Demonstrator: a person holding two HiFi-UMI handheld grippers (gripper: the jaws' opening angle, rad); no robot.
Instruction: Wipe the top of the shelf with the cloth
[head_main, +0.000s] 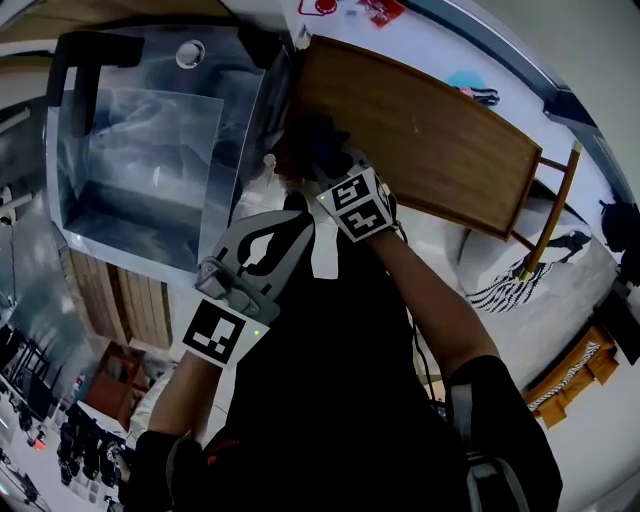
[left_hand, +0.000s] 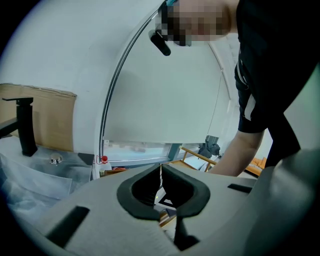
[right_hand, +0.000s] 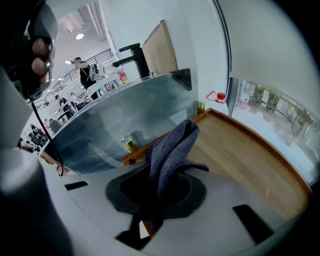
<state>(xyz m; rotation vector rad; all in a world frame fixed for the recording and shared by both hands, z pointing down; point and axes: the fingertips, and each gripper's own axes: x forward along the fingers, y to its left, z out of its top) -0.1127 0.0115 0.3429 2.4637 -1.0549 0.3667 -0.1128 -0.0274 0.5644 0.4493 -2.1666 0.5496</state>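
The wooden shelf top (head_main: 430, 130) runs from the upper middle to the right of the head view. My right gripper (head_main: 318, 152) is at its left end, shut on a dark blue-grey cloth (head_main: 312, 135). In the right gripper view the cloth (right_hand: 172, 147) stands up folded out of the shut jaws (right_hand: 159, 186), just over the near corner of the shelf top (right_hand: 245, 160). My left gripper (head_main: 293, 205) hangs just below the right one, off the shelf. Its jaws (left_hand: 161, 181) are shut with nothing between them.
A steel sink (head_main: 235, 150) with a black faucet (head_main: 85, 60) adjoins the shelf's left end. The sink wall (right_hand: 125, 120) rises beside the cloth. A wooden chair frame (head_main: 555, 200) and striped fabric (head_main: 505, 290) lie to the right. A window (right_hand: 270, 105) borders the shelf's far side.
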